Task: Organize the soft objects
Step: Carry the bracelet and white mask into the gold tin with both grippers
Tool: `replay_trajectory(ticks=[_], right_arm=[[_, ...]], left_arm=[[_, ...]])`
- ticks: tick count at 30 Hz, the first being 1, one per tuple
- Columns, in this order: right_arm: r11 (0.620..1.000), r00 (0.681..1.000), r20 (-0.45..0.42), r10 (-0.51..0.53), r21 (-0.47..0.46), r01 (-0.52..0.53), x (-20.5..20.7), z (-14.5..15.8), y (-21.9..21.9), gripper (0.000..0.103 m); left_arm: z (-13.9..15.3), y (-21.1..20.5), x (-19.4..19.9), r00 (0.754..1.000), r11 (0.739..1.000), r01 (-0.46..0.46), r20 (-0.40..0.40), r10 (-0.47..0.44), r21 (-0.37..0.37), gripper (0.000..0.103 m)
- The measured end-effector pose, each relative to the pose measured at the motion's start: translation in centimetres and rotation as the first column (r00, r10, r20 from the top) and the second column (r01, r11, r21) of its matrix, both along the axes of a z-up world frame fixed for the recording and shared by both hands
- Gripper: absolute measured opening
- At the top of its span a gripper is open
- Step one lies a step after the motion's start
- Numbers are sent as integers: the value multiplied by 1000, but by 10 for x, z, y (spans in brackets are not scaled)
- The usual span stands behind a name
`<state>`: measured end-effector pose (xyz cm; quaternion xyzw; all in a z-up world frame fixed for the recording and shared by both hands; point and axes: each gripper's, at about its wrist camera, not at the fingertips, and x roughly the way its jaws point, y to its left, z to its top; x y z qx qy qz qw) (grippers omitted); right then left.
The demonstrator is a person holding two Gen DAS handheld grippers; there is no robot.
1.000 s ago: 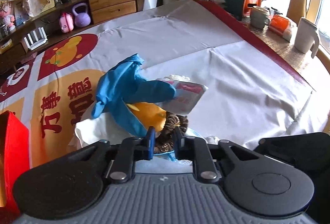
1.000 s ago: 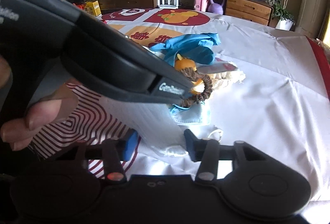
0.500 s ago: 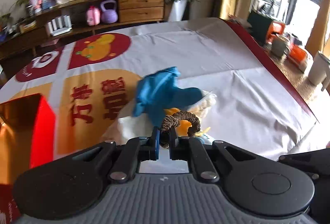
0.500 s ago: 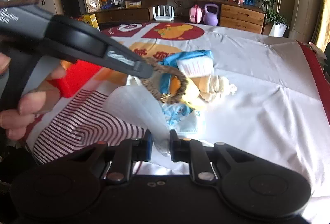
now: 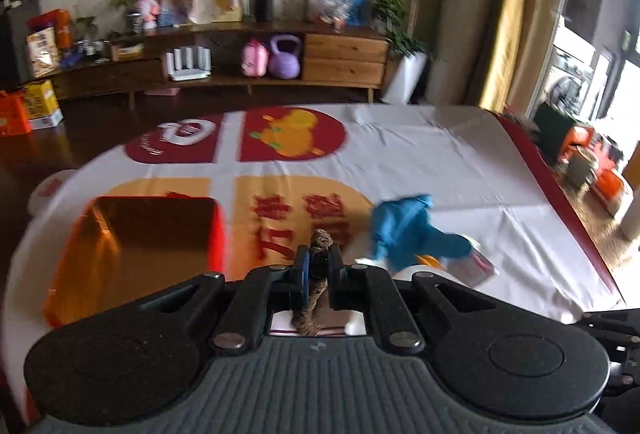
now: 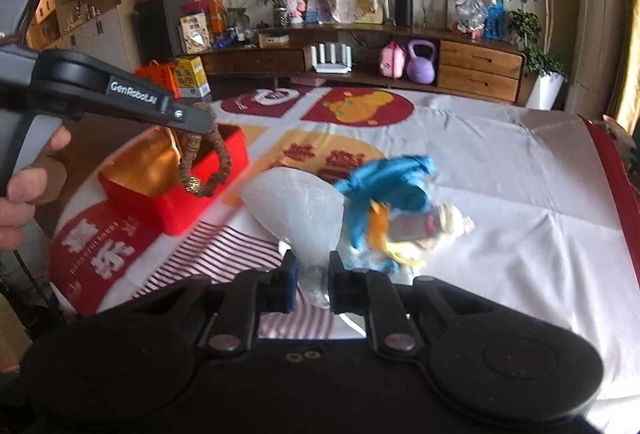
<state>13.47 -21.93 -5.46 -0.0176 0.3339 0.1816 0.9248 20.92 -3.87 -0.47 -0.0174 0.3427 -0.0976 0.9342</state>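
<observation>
Behind the table a low wooden sideboard [image 6: 400, 62] runs along the wall, with a purple kettlebell [image 6: 421, 61] on its shelf and pale curtains above. A white tablecloth [image 6: 500, 170] with red and orange prints covers the table.

The left gripper [image 5: 318, 266] is clamped on a brown braided hair tie [image 5: 320, 246], which sticks up between its pads. In the right wrist view the hair tie [image 6: 208, 170] hangs as a loop from the tips of the left gripper [image 6: 202, 124], in the air in front of a red box [image 6: 176, 178] with a shiny gold inside. A hand [image 6: 28, 190] grips the handle at the left edge of that view.

The right gripper [image 6: 313, 276] pinches the lower end of a clear plastic bag [image 6: 300, 210], which fans upward and outward from the pads.

A small pile of soft things lies on the cloth to the right of the bag: a blue glove [image 6: 384, 182] on top, a yellow toy [image 6: 380, 226] under it, a small pink-and-white packet [image 6: 420, 228] and a cream knotted cloth [image 6: 450, 224] beside them. The pile is blurred, so finer detail cannot be made out. In the left wrist view the blue glove [image 5: 408, 230] sits right of the gripper and the red box [image 5: 136, 242] left of it.
</observation>
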Motion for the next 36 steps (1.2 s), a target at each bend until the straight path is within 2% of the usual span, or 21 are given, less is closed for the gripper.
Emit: replay_trajectory(ticks=[4,10,19,26,36], right_arm=[[1000,1000,6,28,11,-28,6,12,17,14],[998,998,4,58,-32,-58,23,25,51,14],[991,991,-31,133,-29,-134,62,37,115,14],[981,980,-87,180,-59,-186,96,28,173,14],[975,972,-140,187,-94,-201,153,3,234,16]], left_arm=[[9,32,-1,998,998,-56,5,56,-17,8],[16,78,2,990,990,-143,3,143,-17,8],[17,126,12,979,979,-203,-7,203,7,9],[2,155,28,969,970,-241,-40,242,38,9],[-28,185,55,957,962,-268,-101,273,56,8]])
